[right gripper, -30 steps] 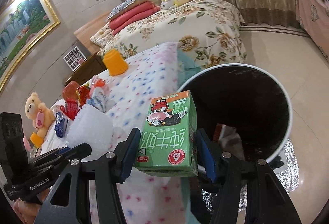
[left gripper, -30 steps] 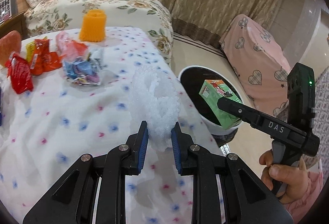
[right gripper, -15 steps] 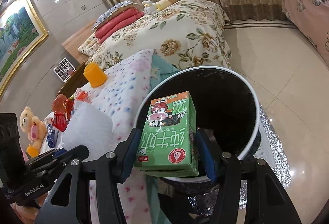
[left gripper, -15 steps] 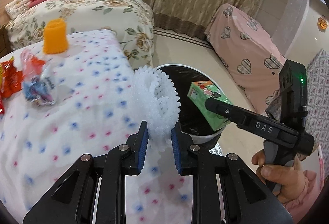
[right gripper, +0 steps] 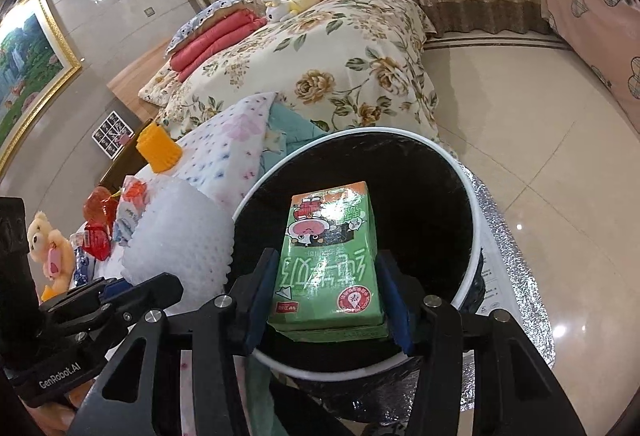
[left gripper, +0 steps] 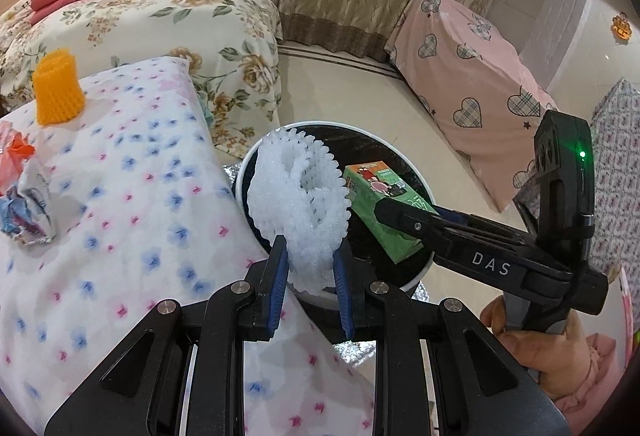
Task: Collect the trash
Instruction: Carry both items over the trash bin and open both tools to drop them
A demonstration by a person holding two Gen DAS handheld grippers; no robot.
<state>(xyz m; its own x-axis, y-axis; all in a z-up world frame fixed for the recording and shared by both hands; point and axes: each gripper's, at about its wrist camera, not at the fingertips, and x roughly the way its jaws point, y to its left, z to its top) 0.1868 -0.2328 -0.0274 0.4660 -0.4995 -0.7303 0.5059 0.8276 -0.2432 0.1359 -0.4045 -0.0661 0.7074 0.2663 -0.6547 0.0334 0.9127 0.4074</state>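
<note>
My left gripper [left gripper: 310, 248] is shut on a white foam fruit net [left gripper: 298, 196], which hangs over the table-side rim of the round bin [left gripper: 416, 276]. The bin is white outside with a black liner. My right gripper [right gripper: 326, 260] holds a green milk carton [right gripper: 328, 256] over the bin's [right gripper: 476, 236] mouth. Its jaws are closing, and the blue pads press on the carton's two sides. In the left wrist view the carton [left gripper: 376, 192] shows just right of the net. The net [right gripper: 180, 236] sits left of the bin in the right wrist view.
A table under a flowered cloth [left gripper: 120, 176] carries an orange foam sleeve [left gripper: 56, 92] and crumpled wrappers [left gripper: 24, 196]. Behind it stands a floral bed [left gripper: 160, 16]. Pink heart-print covered furniture [left gripper: 460, 76] is to the right. A silver mat [right gripper: 512, 276] lies under the bin.
Both grippers have moved from above the table toward the bin. The carton now hangs over the bin's mouth and the foam net has reached its near rim.
</note>
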